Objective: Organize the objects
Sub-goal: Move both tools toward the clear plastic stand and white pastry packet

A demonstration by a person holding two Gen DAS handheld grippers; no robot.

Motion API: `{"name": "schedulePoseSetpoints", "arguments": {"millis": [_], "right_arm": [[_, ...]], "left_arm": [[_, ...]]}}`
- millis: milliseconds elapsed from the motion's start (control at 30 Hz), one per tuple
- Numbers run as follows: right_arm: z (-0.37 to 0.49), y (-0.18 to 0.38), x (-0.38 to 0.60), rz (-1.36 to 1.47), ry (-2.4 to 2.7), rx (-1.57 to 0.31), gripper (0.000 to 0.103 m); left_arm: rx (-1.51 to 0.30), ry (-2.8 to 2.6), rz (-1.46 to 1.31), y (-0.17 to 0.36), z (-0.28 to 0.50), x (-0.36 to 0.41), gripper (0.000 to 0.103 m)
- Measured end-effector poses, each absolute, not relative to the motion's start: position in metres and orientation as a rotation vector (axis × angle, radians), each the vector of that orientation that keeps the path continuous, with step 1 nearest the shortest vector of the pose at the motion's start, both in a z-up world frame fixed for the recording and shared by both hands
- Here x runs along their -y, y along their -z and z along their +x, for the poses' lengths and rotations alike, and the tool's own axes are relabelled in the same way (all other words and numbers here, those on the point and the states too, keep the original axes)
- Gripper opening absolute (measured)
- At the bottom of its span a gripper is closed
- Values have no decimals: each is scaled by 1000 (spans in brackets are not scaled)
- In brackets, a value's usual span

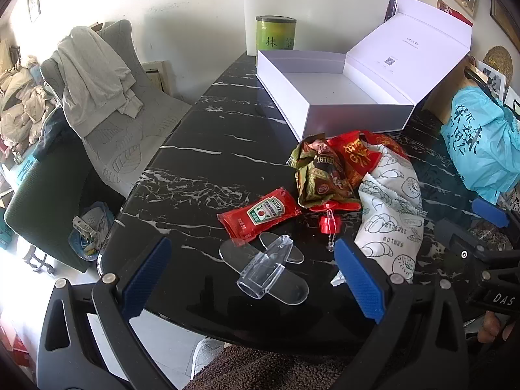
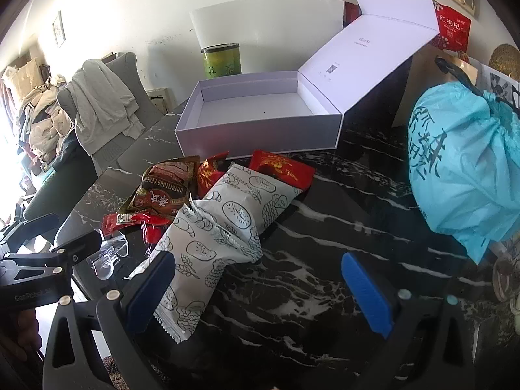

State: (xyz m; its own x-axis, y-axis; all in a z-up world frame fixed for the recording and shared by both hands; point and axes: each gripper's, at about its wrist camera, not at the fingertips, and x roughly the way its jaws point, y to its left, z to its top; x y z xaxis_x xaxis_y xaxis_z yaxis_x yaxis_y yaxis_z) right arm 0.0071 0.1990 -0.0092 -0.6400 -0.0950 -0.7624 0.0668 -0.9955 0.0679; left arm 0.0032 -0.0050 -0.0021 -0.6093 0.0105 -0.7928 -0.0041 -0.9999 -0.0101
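Snack packets (image 1: 328, 169) lie in a loose pile on the black bench (image 1: 201, 149), just in front of the open white box (image 1: 325, 97), which has nothing in it yet. I think the packets should go into that box.

From the left wrist view, my left hand-held gripper (image 1: 253, 279) has its fingers wide apart and holds nothing. Right between them I see a clear plastic stand (image 1: 266, 269), and just past it a red ketchup packet (image 1: 260, 216). The clear stand is shiny and hard to see. If I close on it badly, it could slip out or skid off the near edge of the bench, which is close. The ketchup packet is soft, so a hard squeeze could burst it.

From the right wrist view, my right hand-held gripper (image 2: 256, 292) is also wide apart and holds nothing. A white bread packet (image 2: 208, 250) lies beside its left finger. The packets overlap, so pulling one could drag the others along. My left hand-held gripper sits near on the left, and the two could bump. The blue bag (image 2: 464, 169) on the right is near too, and I might knock it.
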Motion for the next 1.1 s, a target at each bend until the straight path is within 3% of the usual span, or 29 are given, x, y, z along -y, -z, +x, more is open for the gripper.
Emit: {"name": "schedulePoseSetpoints", "arguments": {"millis": [1100], "right_arm": [[30, 16, -196, 1286, 2734, 80, 103]], "left_arm": [[43, -2789, -1392, 11, 25, 6, 101]]}}
